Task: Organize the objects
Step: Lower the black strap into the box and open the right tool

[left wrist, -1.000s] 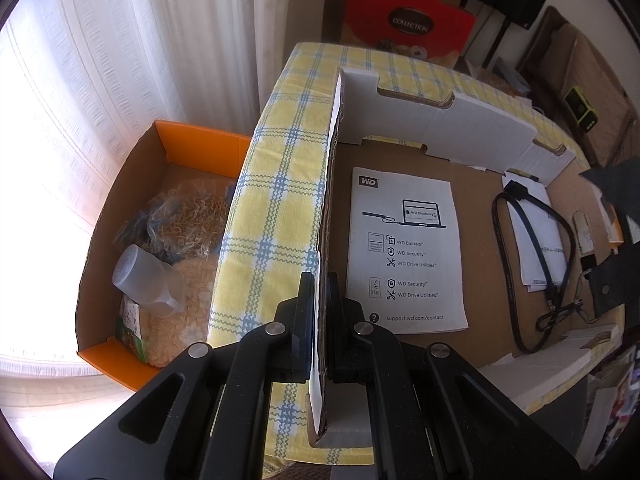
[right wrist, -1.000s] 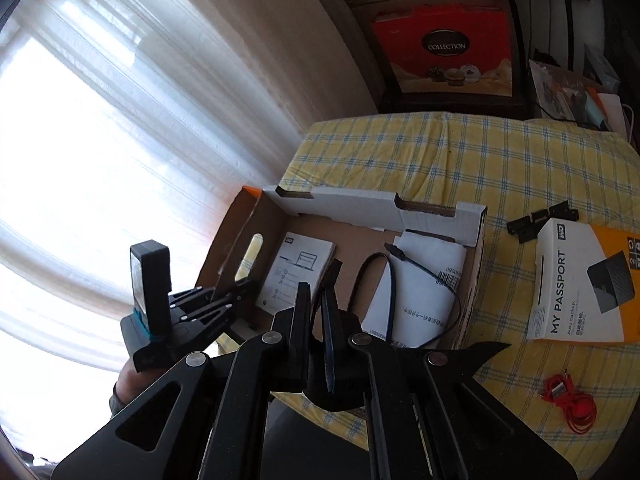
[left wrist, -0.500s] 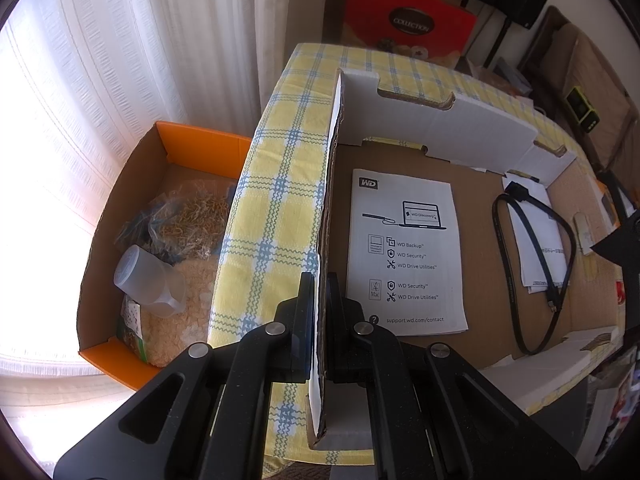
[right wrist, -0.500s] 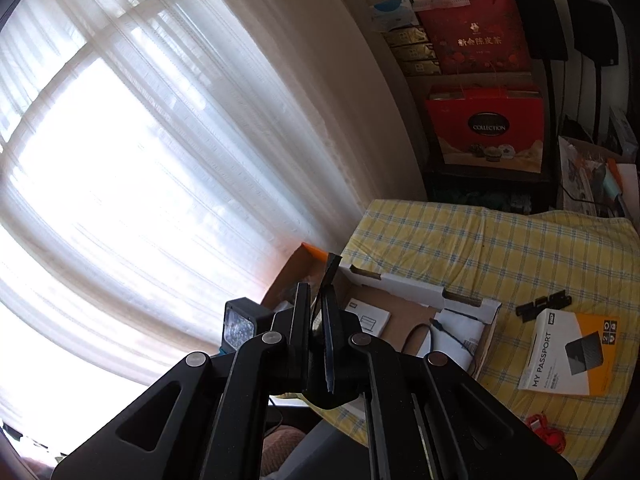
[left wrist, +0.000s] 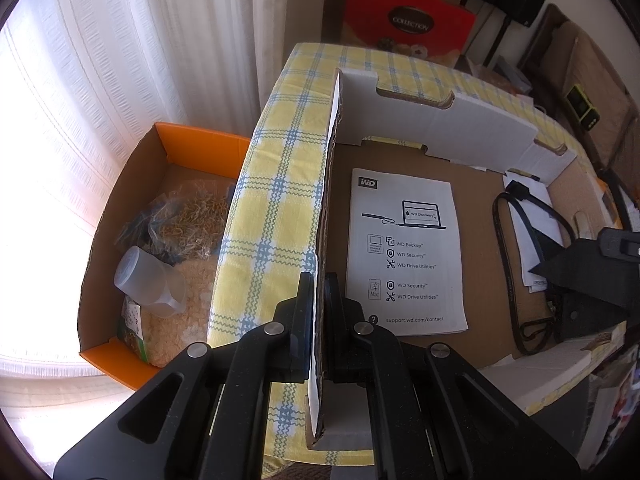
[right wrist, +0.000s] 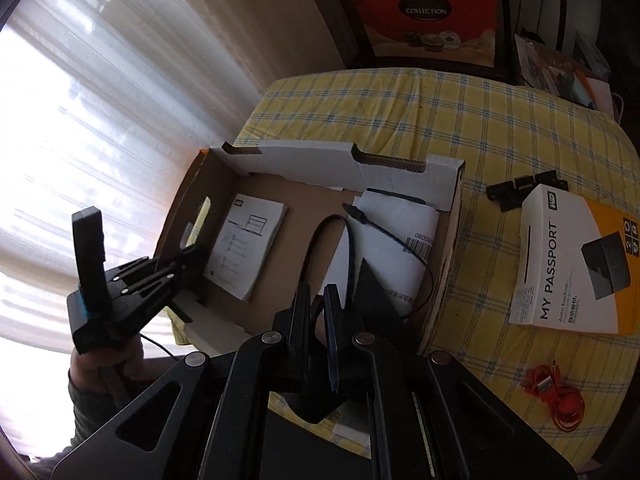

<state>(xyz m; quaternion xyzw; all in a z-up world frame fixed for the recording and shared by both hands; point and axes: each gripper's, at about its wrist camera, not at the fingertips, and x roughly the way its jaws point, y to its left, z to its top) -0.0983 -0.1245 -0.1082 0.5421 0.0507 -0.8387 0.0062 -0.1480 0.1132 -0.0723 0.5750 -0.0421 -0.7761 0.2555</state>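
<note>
Nearest, our left gripper (left wrist: pixel 316 312) is clamped on the box (left wrist: pixel 440 120) wall, while our right gripper (right wrist: pixel 316 320) pinches a thin black sheet (right wrist: pixel 374 292) over the box's near right. It looks light and stiff, best held by its edge. Farther in lie the booklet (left wrist: pixel 404 252) and cable (left wrist: pixel 516 240).

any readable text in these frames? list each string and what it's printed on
"WD", "WD Discovery", "WD Backup", "WD Security", "WD Drive Utilities", "Mac", "support.wd.com/contact": leaflet in the open cardboard box.
"WD", "MY PASSPORT", "Auto backup": white and orange retail box on the checked tablecloth.
"COLLECTION": red gift box behind the table.
Barcode digits on the white paper: partly hidden, unreadable.
Smaller retail box print: too small.
</note>
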